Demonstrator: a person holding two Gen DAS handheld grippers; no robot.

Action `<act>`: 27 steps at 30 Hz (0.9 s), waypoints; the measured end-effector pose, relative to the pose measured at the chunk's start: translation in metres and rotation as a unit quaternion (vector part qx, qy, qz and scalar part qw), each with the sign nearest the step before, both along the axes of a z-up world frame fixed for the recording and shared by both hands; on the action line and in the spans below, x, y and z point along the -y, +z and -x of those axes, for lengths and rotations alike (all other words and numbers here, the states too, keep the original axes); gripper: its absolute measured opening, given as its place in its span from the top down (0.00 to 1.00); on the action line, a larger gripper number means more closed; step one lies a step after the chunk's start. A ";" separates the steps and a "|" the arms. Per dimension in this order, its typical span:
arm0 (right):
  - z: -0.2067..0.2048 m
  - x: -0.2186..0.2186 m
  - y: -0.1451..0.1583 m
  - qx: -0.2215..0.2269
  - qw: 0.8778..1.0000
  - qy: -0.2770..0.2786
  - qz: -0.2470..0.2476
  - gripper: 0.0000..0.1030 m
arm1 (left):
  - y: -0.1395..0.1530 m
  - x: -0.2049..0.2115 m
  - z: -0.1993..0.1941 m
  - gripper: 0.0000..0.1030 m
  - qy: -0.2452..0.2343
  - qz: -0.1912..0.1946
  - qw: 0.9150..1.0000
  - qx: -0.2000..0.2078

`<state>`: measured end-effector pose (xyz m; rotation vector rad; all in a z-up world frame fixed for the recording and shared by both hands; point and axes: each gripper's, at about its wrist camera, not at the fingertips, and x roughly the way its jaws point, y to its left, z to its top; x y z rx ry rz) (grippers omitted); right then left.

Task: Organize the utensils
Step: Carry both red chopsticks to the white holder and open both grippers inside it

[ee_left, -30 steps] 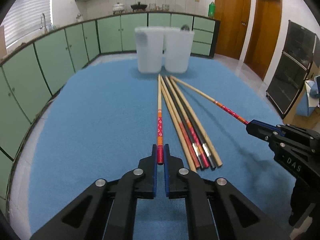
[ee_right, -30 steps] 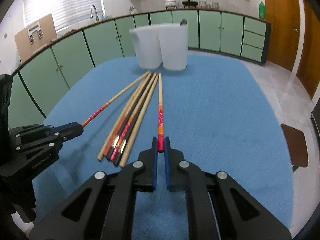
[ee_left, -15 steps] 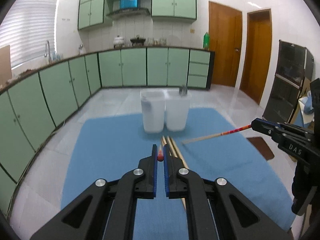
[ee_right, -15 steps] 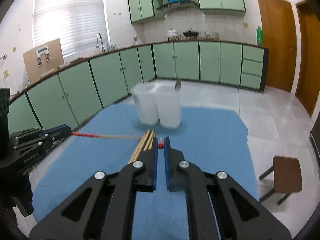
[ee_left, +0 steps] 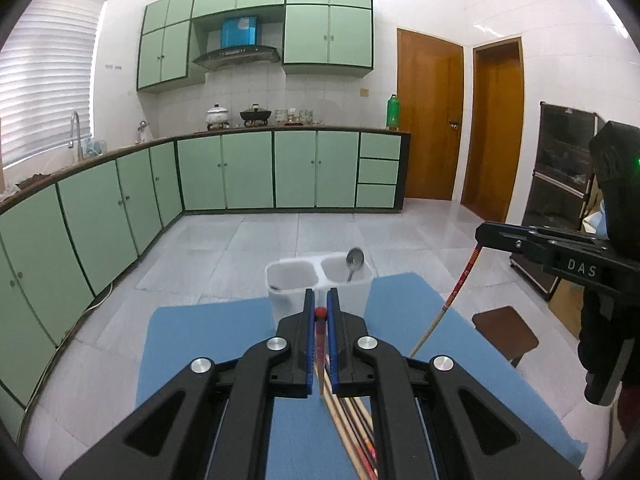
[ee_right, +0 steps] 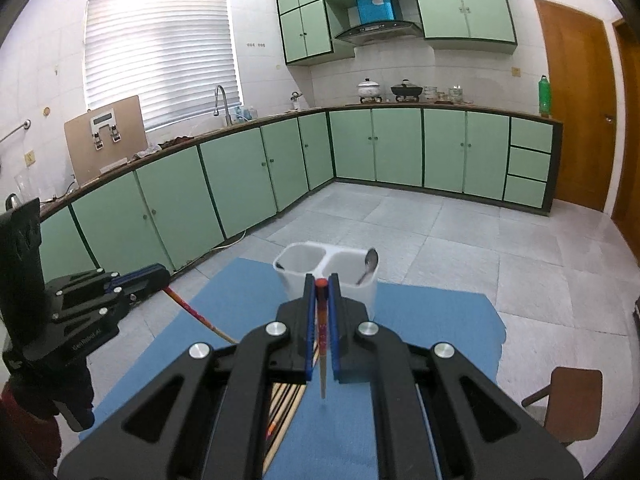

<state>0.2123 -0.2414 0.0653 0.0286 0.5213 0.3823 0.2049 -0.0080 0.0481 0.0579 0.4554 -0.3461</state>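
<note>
- Left tool (ee_left: 319,308): jaws clamped on the red end of a chopstick (ee_left: 320,344); the stick hangs down between the blue pads, tip off the surface.
- Right tool (ee_right: 321,282): clamped the same way on a 2nd chopstick (ee_right: 322,344), red cap at the pad tips, pale end pointing down, clear of the blue mat (ee_right: 432,320).
- In the left wrist view the right tool shows at the right edge w/ its stick slanting down-left; in the right wrist view the left tool shows at the left edge w/ its stick slanting down-right.
- Both tools sit above the surface, tilted somewhat downward, facing the holder.
- White 2-compartment utensil holder (ee_left: 288,280) stands at the mat's far edge, just past both tools' tips.
- Metal spoon (ee_left: 354,262) stands bowl-up in the holder's right compartment; something dark sits in the left one, can't tell what.
- Remaining chopsticks (ee_left: 356,432) lie bundled on the mat under the tools, mixed tan, dark & red; partly hidden by the tool bodies.
- Brown stool (ee_right: 572,404) on the tile floor, right of the surface.
</note>
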 end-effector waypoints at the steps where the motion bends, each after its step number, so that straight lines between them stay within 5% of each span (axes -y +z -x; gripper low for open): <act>1: -0.005 0.001 0.006 0.002 1.000 0.005 -0.005 0.95 | 0.002 0.000 -0.001 0.94 -0.001 0.002 1.000 0.002; 15: -0.066 0.008 0.093 0.093 0.996 0.003 -0.012 0.95 | 0.090 0.010 -0.041 0.94 0.000 0.005 0.993 0.118; 27: -0.146 -0.008 0.029 0.034 0.999 -0.023 0.016 0.95 | 0.040 0.024 -0.127 0.94 0.012 0.000 0.998 0.064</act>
